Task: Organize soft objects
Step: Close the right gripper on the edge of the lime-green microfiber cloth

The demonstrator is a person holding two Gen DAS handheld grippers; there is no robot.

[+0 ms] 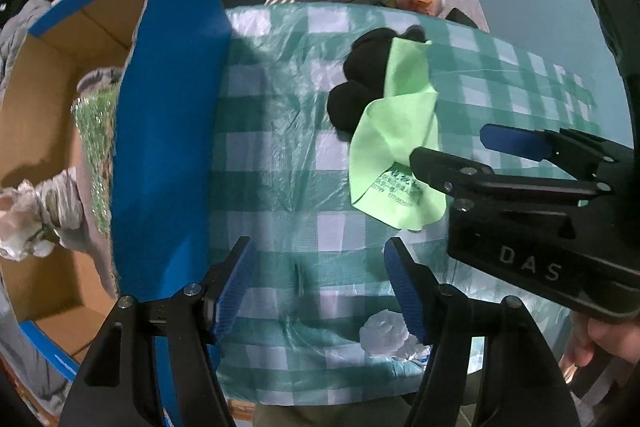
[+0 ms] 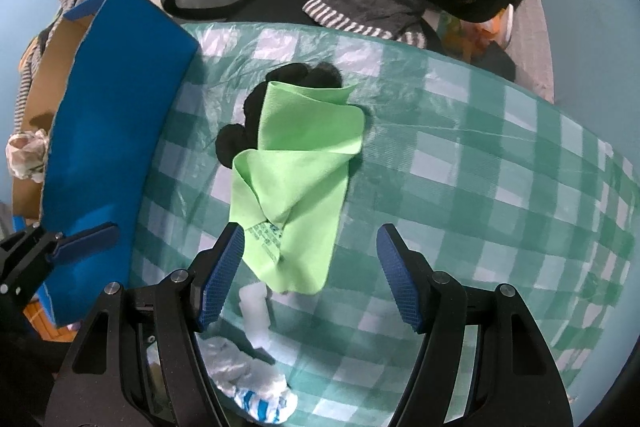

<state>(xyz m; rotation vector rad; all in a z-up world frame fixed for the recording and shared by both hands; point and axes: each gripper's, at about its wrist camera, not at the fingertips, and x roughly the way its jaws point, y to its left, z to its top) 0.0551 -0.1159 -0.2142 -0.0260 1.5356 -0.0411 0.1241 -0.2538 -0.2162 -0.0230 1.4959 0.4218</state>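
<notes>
- Since the green cloth (image 2: 296,187) lies crumpled on the table (image 2: 500,187), partly over a black soft thing (image 2: 240,143), the right gripper (image 2: 310,271) hangs right above its near end, jaws released and empty
- Likely the cloth is the next pick
- Left gripper (image 1: 320,283) is also released, holding nothing, over bare table beside the box (image 1: 168,131)
- Box stands open at the table's edge, already holding soft things, probably so drops are short
</notes>
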